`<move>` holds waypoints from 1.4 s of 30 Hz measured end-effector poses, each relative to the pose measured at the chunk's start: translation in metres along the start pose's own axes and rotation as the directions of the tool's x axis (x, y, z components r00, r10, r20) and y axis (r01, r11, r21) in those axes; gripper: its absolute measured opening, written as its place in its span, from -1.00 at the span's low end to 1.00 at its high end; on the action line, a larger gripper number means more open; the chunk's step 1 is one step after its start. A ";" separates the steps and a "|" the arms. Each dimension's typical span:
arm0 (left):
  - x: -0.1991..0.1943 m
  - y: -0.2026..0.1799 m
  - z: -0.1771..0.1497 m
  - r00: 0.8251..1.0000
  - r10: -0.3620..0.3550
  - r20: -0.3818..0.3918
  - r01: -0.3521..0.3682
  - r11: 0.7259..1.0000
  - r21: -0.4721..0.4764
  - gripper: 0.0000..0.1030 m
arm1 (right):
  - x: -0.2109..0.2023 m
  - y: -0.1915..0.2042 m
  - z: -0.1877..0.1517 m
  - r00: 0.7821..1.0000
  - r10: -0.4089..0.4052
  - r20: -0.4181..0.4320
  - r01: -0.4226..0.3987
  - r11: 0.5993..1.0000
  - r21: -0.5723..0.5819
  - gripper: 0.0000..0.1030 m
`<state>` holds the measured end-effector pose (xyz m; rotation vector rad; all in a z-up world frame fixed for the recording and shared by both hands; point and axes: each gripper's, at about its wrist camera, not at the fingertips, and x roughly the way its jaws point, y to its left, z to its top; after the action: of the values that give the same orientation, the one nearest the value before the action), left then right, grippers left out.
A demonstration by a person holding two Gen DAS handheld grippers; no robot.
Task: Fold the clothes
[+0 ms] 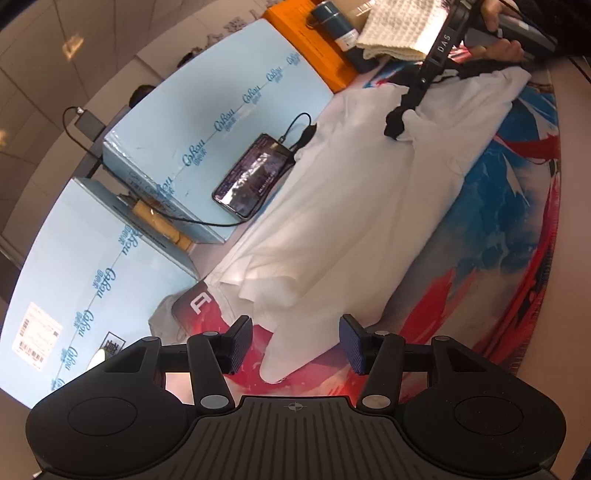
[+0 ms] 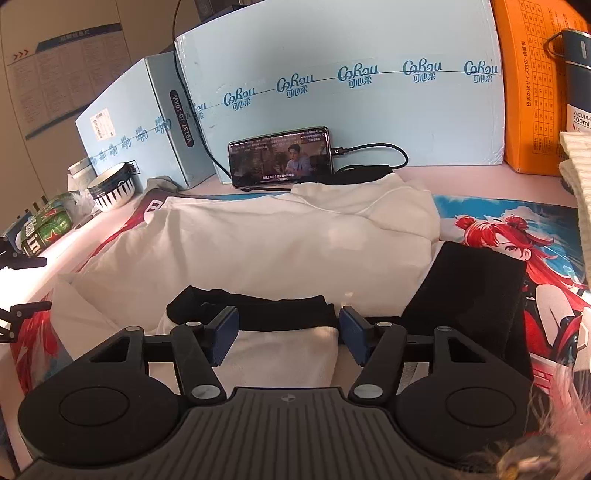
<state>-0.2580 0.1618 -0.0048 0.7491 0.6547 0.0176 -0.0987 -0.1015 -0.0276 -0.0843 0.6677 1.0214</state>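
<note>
A white garment (image 1: 351,192) with a black collar (image 1: 397,120) lies lengthwise on a printed desk mat (image 1: 509,229). My left gripper (image 1: 295,343) is open, its jaws on either side of a pointed corner of the white cloth near the hem. My right gripper (image 2: 286,334) is open at the collar end, jaws on either side of the black collar band (image 2: 258,308) and the white cloth (image 2: 258,240) under it. In the left wrist view the right gripper (image 1: 410,99) shows at the far end, over the collar.
Light blue boxes (image 2: 351,110) stand along the back with a charging phone (image 2: 280,157) leaning on them. An orange box (image 2: 532,92), a dark flask (image 2: 576,92) and a folded waffle towel (image 1: 402,29) are at the right. A bowl (image 2: 110,188) and green cans (image 2: 48,225) stand left.
</note>
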 end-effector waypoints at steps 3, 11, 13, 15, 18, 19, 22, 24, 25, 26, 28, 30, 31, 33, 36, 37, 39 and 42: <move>0.005 0.008 0.004 0.999 -0.038 0.033 0.039 0.999 -0.034 0.02 | 0.005 0.005 -0.002 0.999 -0.040 0.005 0.040 0.999 -0.031 -0.01; 0.019 0.000 0.009 0.980 -0.198 -0.030 0.197 0.980 -0.026 -0.93 | -0.014 0.021 -0.008 0.997 -0.012 0.074 0.019 0.995 -0.102 -0.81; 0.007 -0.005 0.006 0.983 -0.183 -0.027 0.182 0.983 -0.039 -0.94 | -0.032 0.026 -0.007 0.990 0.044 0.134 -0.033 0.996 -0.086 -0.81; -0.005 -0.009 0.004 0.986 -0.164 -0.023 0.163 0.985 -0.052 -0.95 | -0.056 0.033 -0.006 0.975 0.112 0.192 -0.099 0.992 -0.077 -0.81; -0.023 -0.016 0.000 0.991 -0.135 -0.017 0.134 0.988 -0.071 -0.95 | -0.094 0.045 -0.008 0.940 0.216 0.264 -0.200 0.976 -0.086 -0.81; -0.029 -0.019 -0.001 0.992 -0.126 -0.015 0.124 0.989 -0.078 -0.95 | -0.106 0.049 -0.012 0.925 0.260 0.276 -0.242 0.965 -0.098 -0.81; -0.048 -0.026 -0.005 0.995 -0.096 -0.011 0.095 0.991 -0.098 -0.96 | -0.133 0.059 -0.030 0.880 0.384 0.279 -0.359 0.923 -0.136 -0.81; -0.053 -0.033 -0.018 0.995 -0.091 -0.031 0.085 0.985 -0.153 -0.96 | -0.147 0.067 -0.048 0.851 0.462 0.249 -0.423 0.885 -0.193 -0.81; -0.054 -0.036 -0.024 0.995 -0.090 -0.042 0.081 0.980 -0.183 -0.96 | -0.148 0.068 -0.055 0.835 0.503 0.222 -0.466 0.862 -0.201 -0.81; -0.055 -0.038 -0.031 0.995 -0.090 -0.053 0.077 0.974 -0.213 -0.96 | -0.150 0.070 -0.062 0.819 0.540 0.193 -0.505 0.838 -0.206 -0.81; -0.060 -0.037 -0.040 0.996 -0.075 -0.053 0.058 0.962 -0.265 -0.96 | -0.148 0.074 -0.075 0.801 0.586 0.122 -0.558 0.805 -0.203 -0.81; -0.066 -0.028 -0.047 0.998 -0.061 -0.014 0.052 0.938 -0.343 -0.79 | -0.142 0.079 -0.089 0.789 0.613 0.038 -0.598 0.781 -0.182 -0.81; -0.068 -0.022 -0.050 0.999 -0.046 0.013 0.047 0.919 -0.391 -0.79 | -0.138 0.082 -0.096 0.784 0.620 -0.005 -0.612 0.772 -0.170 -0.81; -0.070 -0.009 -0.056 0.998 -0.010 0.064 0.040 0.870 -0.492 -0.77 | -0.129 0.087 -0.111 0.789 0.609 -0.080 -0.614 0.774 -0.158 -0.81; -0.055 0.011 -0.069 0.996 0.069 0.064 -0.005 0.718 -0.696 -0.53 | -0.119 0.093 -0.128 0.796 0.584 -0.159 -0.604 0.784 -0.143 -0.73; -0.046 0.017 -0.073 0.996 0.091 0.022 -0.044 0.655 -0.754 -0.49 | -0.122 0.091 -0.129 0.780 0.606 -0.153 -0.624 0.770 -0.130 -0.66; -0.028 0.026 -0.082 0.993 0.107 -0.055 -0.103 0.521 -0.847 -0.47 | -0.131 0.086 -0.126 0.762 0.639 -0.107 -0.648 0.752 -0.123 -0.25; -0.017 0.027 -0.085 0.993 0.097 -0.064 -0.101 0.443 -0.891 -0.28 | -0.148 0.071 -0.112 0.805 0.593 0.009 -0.586 0.798 -0.140 0.15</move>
<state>-0.3129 0.2311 -0.0247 -0.2812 0.4965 0.4577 -0.2601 -0.2170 -0.0185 0.0441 0.5874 1.6710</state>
